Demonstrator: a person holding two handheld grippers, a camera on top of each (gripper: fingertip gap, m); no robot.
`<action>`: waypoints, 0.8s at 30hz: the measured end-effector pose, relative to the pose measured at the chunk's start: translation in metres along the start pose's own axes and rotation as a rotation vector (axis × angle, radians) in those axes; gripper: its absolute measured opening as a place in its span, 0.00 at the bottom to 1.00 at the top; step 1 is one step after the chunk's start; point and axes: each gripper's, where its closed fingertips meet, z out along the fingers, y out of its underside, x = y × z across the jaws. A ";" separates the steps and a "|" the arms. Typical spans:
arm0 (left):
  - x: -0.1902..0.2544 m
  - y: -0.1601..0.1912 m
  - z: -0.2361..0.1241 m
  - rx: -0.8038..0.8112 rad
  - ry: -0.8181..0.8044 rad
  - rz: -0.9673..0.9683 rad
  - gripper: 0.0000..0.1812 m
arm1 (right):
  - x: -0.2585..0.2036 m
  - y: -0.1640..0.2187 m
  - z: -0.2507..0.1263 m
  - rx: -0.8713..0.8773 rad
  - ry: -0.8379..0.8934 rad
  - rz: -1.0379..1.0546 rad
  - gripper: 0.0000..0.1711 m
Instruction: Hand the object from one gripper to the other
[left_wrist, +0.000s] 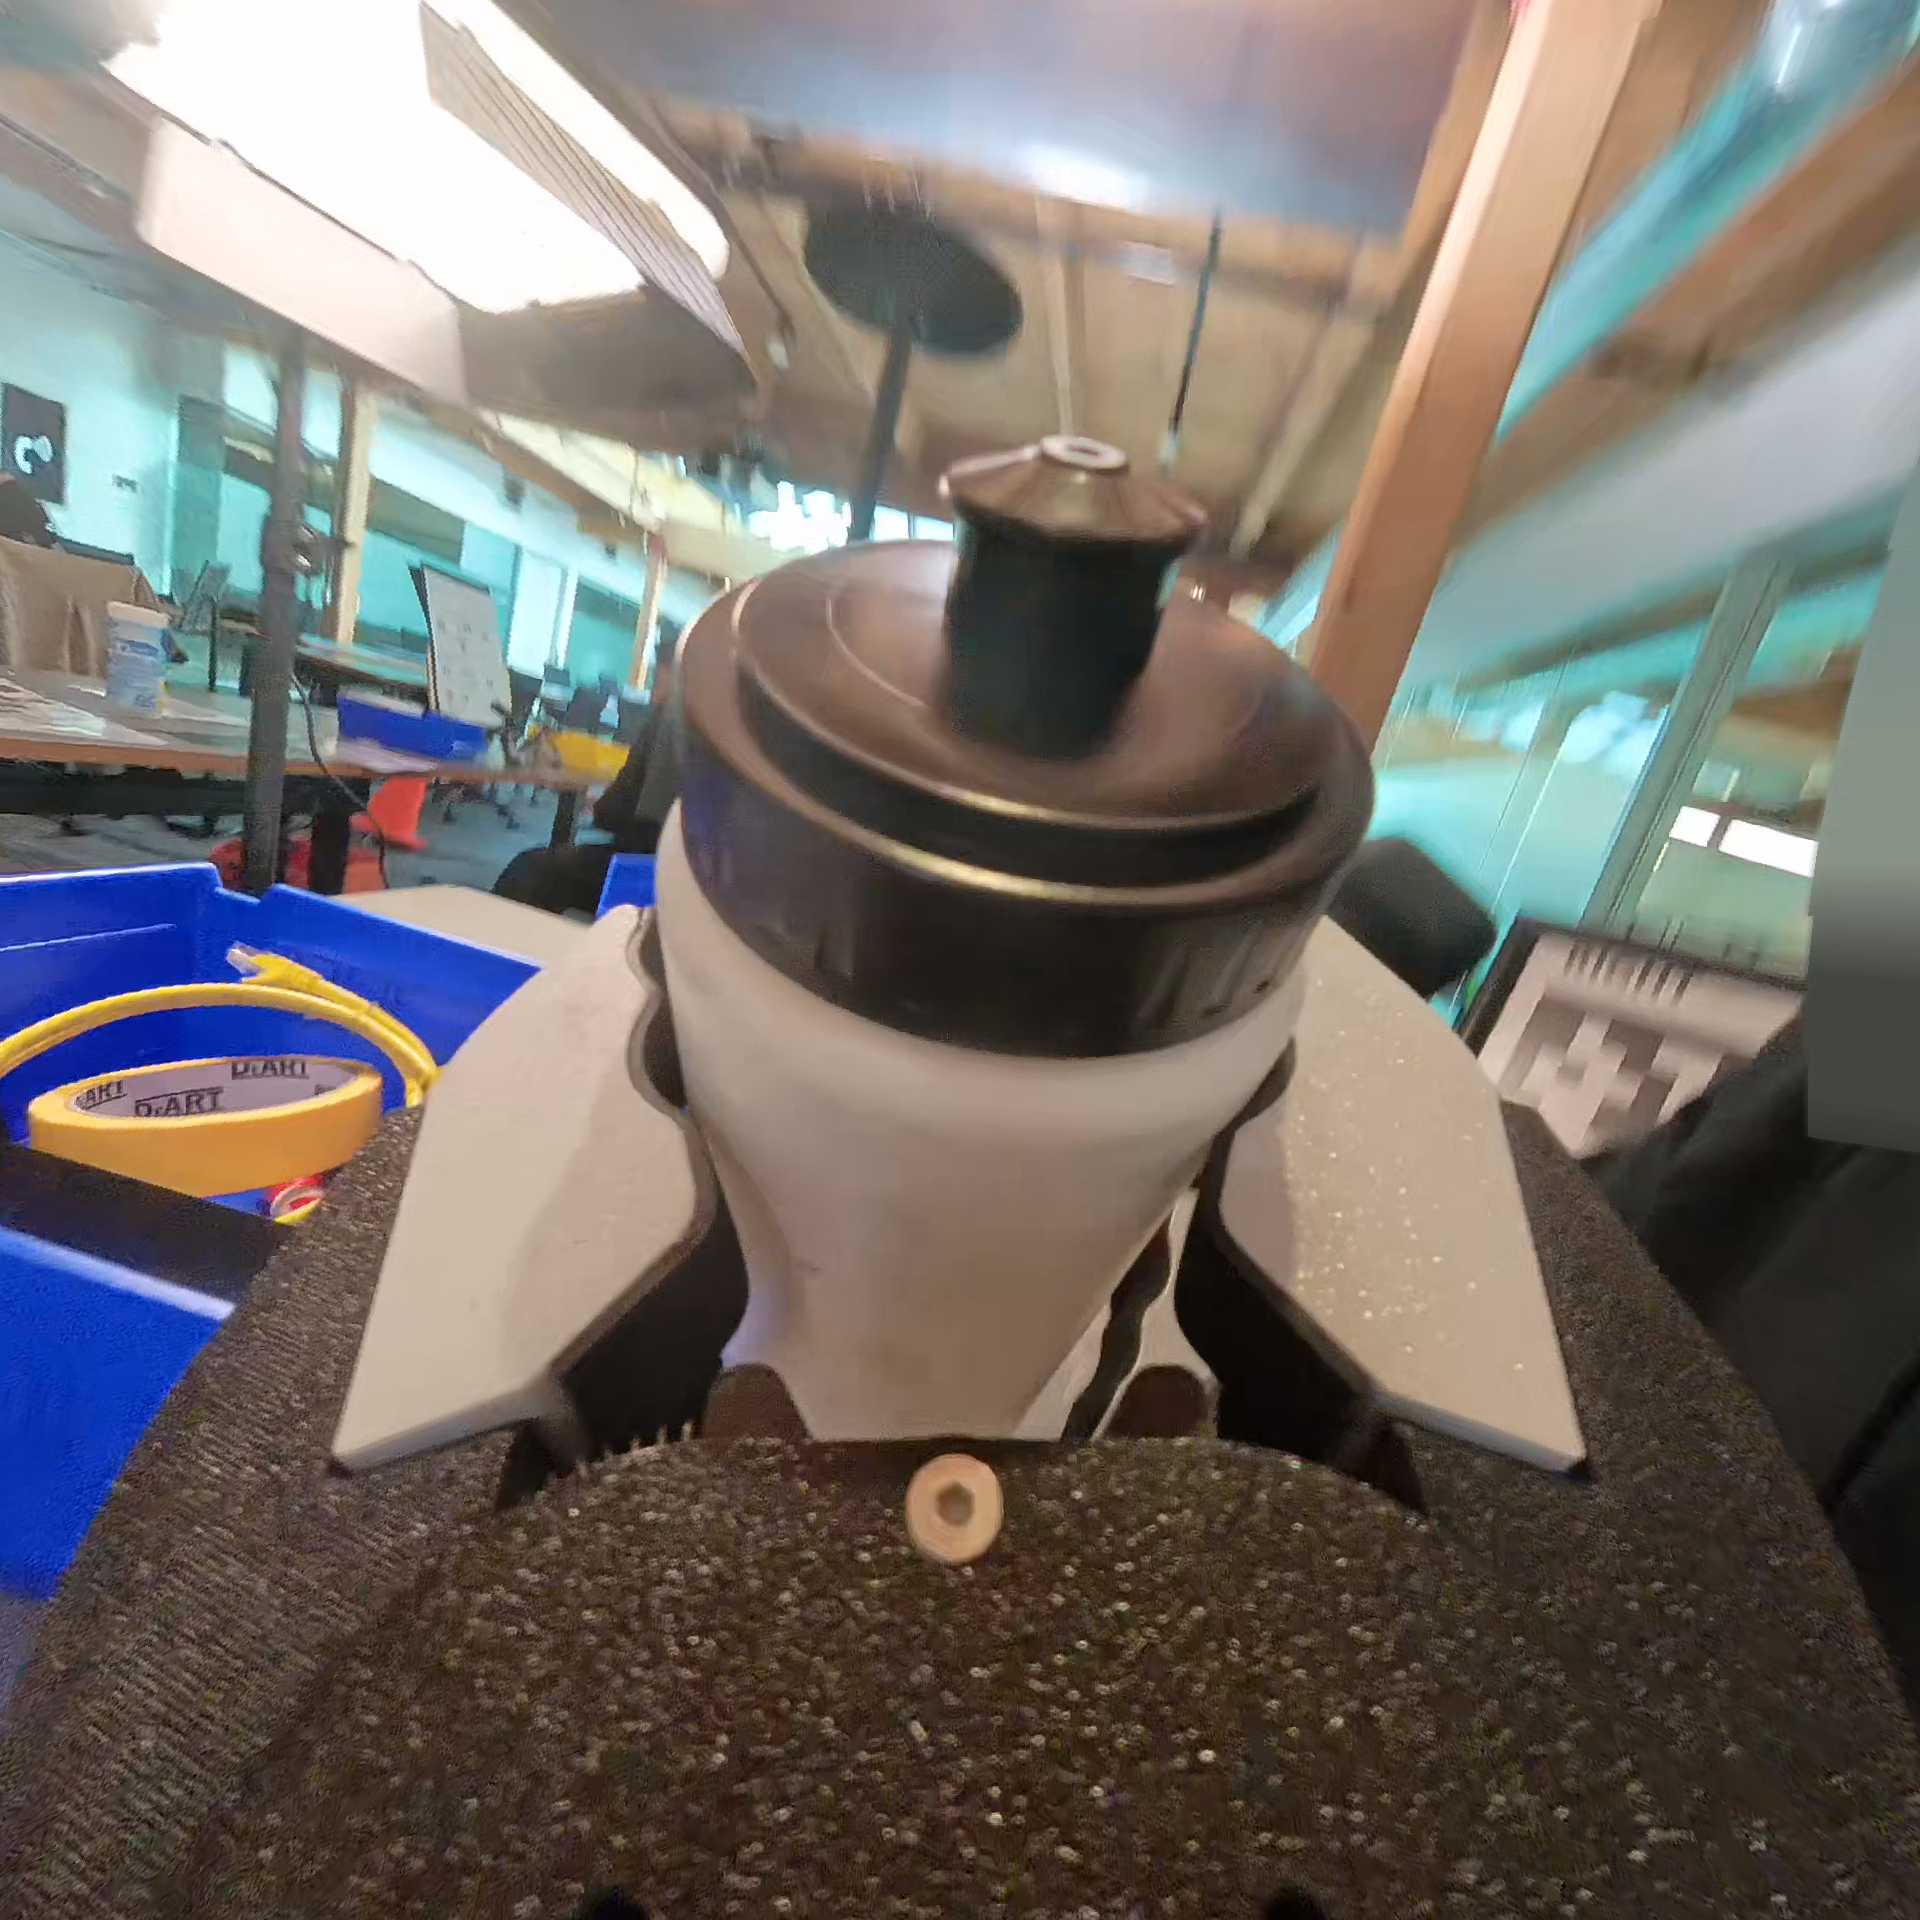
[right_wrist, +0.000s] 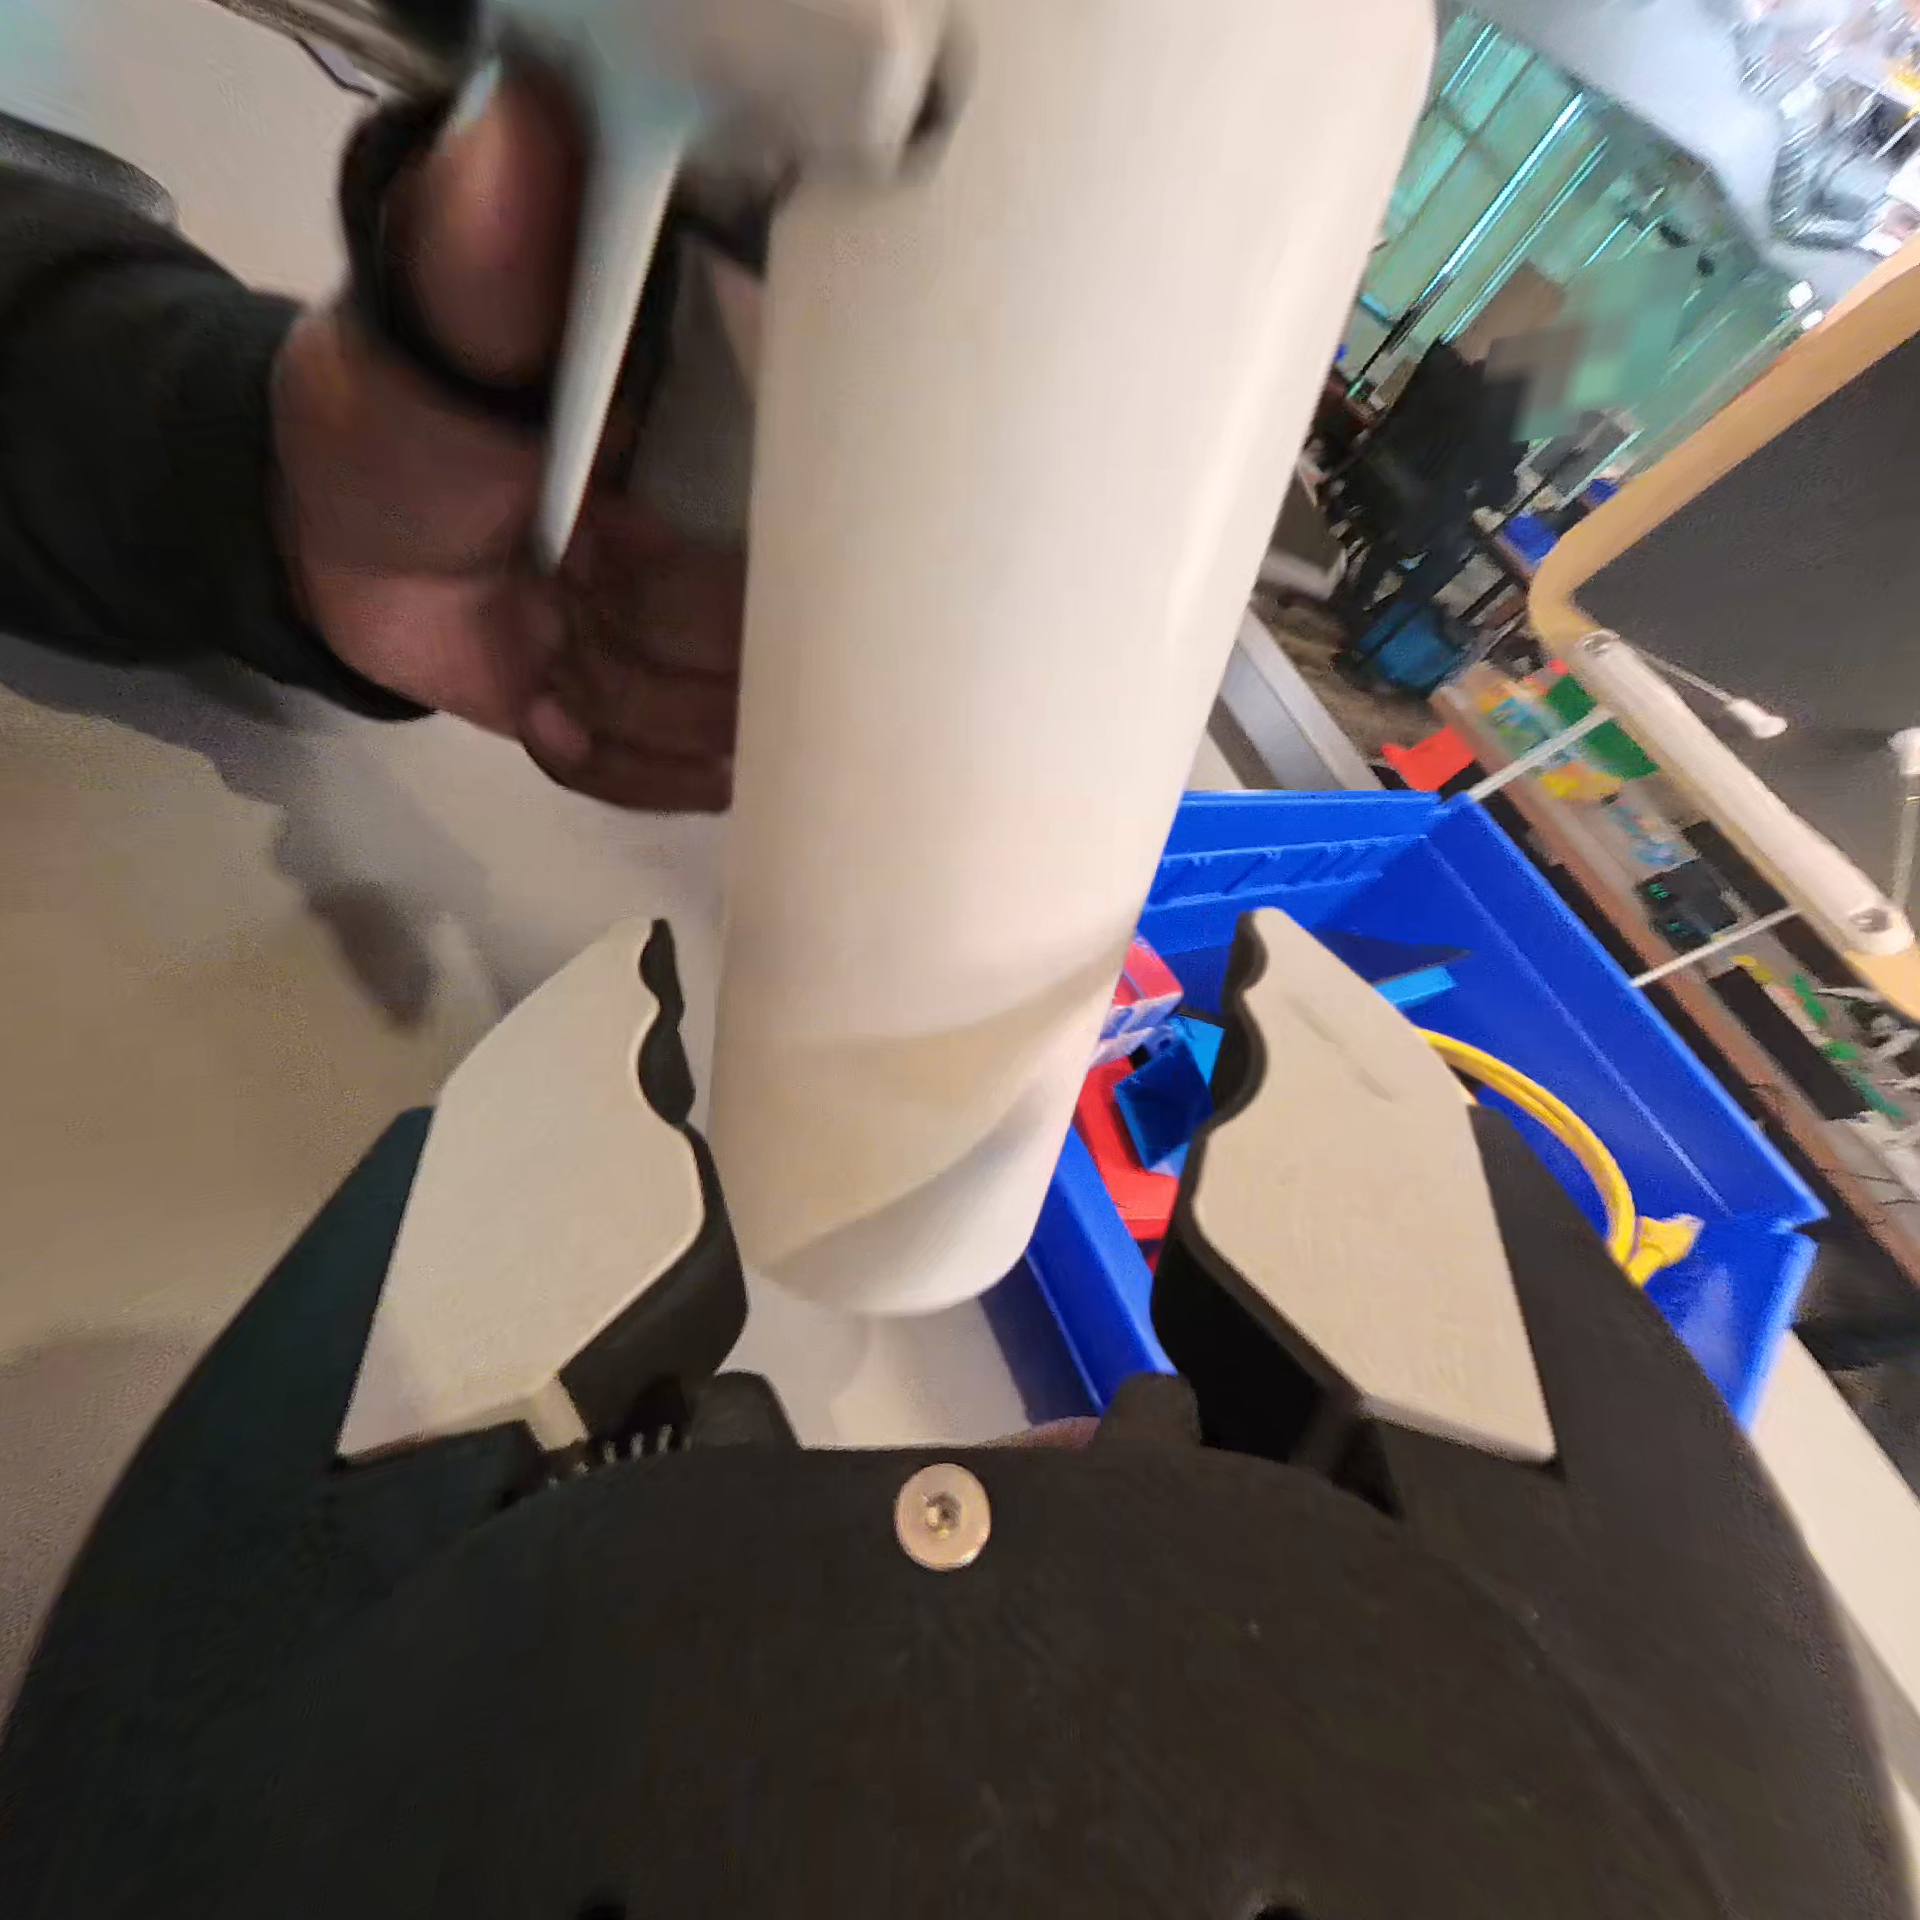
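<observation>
A white squeeze bottle (left_wrist: 935, 1143) with a black screw cap and spout (left_wrist: 1029, 779) stands upright between my left gripper's fingers. My left gripper (left_wrist: 971, 935) is shut on the bottle's upper body just below the cap. In the right wrist view the bottle's white body (right_wrist: 987, 623) hangs down, and its base sits between the fingers of my right gripper (right_wrist: 953, 930). The right jaws are open; the left finger is at the bottle's side and the right finger stands apart from it. The left gripper (right_wrist: 623, 260) and the hand holding it (right_wrist: 468, 571) show blurred at upper left.
A blue bin (left_wrist: 104, 914) sits left of the left gripper with a yellow tape roll (left_wrist: 208, 1122) and a yellow cable (left_wrist: 312, 997). The same bin (right_wrist: 1558, 935) lies under the right gripper on a pale table (right_wrist: 156, 1039), holding red and blue parts (right_wrist: 1122, 1153). Spacing between my two grippers at the tips: around 9 cm.
</observation>
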 end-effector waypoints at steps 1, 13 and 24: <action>-0.007 -0.012 -0.006 0.068 -0.006 -0.058 0.59 | 0.002 0.003 0.000 0.005 0.016 -0.020 0.60; -0.042 -0.044 -0.035 0.520 0.135 -0.548 0.59 | 0.017 -0.013 -0.001 0.211 0.361 -0.417 0.69; -0.045 -0.023 -0.030 0.408 0.188 -0.569 0.60 | 0.020 -0.024 0.010 0.242 0.451 -0.491 0.70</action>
